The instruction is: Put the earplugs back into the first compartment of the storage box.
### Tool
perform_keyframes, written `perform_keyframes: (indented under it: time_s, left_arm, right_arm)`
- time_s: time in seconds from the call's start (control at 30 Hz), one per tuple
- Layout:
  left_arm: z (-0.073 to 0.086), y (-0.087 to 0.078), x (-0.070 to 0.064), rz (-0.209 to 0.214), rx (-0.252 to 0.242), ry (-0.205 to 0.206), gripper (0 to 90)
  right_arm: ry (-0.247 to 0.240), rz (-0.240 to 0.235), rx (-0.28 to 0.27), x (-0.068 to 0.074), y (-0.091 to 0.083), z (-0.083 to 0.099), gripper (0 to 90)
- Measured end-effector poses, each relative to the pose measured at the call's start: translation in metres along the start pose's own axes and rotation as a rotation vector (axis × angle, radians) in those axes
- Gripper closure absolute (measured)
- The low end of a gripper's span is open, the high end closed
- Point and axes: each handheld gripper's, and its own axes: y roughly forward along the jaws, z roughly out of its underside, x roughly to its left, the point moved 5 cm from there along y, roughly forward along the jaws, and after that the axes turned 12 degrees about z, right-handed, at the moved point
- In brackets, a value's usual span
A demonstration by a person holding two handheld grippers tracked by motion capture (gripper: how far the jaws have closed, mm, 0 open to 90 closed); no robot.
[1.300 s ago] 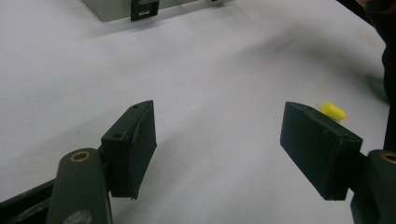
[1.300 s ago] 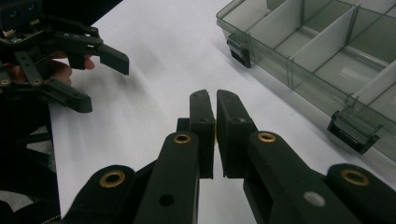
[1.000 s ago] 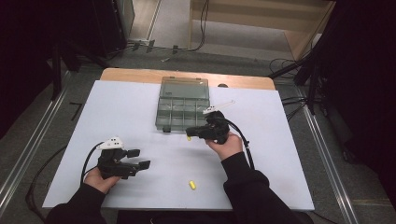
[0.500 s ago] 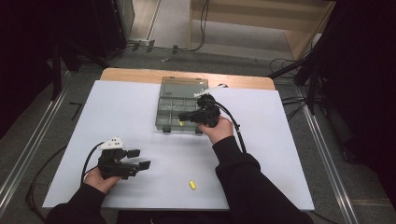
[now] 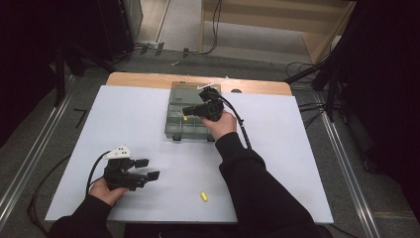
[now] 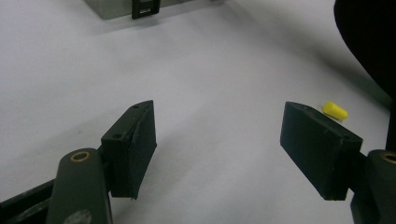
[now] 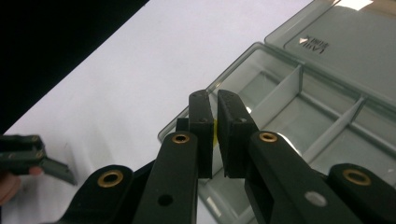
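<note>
Over the box (image 5: 190,116) your right gripper (image 5: 185,111) pinches a yellow piece (image 7: 215,133); your left gripper (image 5: 147,168) rests wide on the desk (image 5: 277,163), another piece (image 6: 335,110) beside it.

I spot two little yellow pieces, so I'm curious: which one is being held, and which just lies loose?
The yellow piece over the compartment box is pinched in the right gripper. The other yellow piece lies free on the white sheet.

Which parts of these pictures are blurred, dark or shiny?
High view: the white table is evenly lit, the surrounding floor dark. Left gripper view: the near black pads look soft, the yellow piece fairly sharp. Right gripper view: the clear box reflects light at its lid, and one corner is black.
</note>
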Motion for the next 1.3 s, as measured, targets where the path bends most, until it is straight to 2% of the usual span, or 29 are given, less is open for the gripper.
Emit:
perform_keyframes:
  time_s: [0.27,0.43,0.63,0.77,0.83,0.9,1.0,1.1,1.3]
  left_arm:
    - [0.000,0.000,-0.001,0.000,0.001,0.003,26.7]
    - [0.000,0.000,-0.001,0.002,0.000,0.005,26.7]
    - [0.000,0.001,-0.001,0.004,0.001,0.008,26.7]
    - [0.000,0.000,-0.002,0.004,0.002,0.008,26.7]
    - [0.000,0.000,-0.001,0.003,0.002,0.008,26.7]
    - [0.000,0.000,-0.001,0.003,0.002,0.008,26.7]
    - [0.000,0.000,-0.001,0.004,0.003,0.009,26.7]
    - [0.000,0.000,-0.001,0.003,0.003,0.009,26.7]
    - [0.000,-0.001,0.000,-0.001,0.003,0.007,26.7]
  right_arm:
    - [-0.025,0.051,0.005,0.002,0.022,-0.010,82.4]
    - [0.005,0.048,0.017,-0.001,0.038,-0.012,82.2]
    - [0.029,0.079,0.015,-0.007,0.051,-0.016,82.0]
    - [0.020,0.103,0.015,-0.007,0.059,-0.018,81.3]
    - [0.014,0.124,0.015,-0.007,0.063,-0.018,80.3]
    - [0.004,0.127,0.002,-0.008,0.065,-0.018,74.6]
    - [0.015,0.120,-0.011,-0.007,0.064,-0.019,70.7]
    - [-0.013,0.126,-0.012,-0.006,0.058,-0.019,67.4]
    - [-0.037,0.085,-0.034,-0.002,0.037,-0.013,59.8]
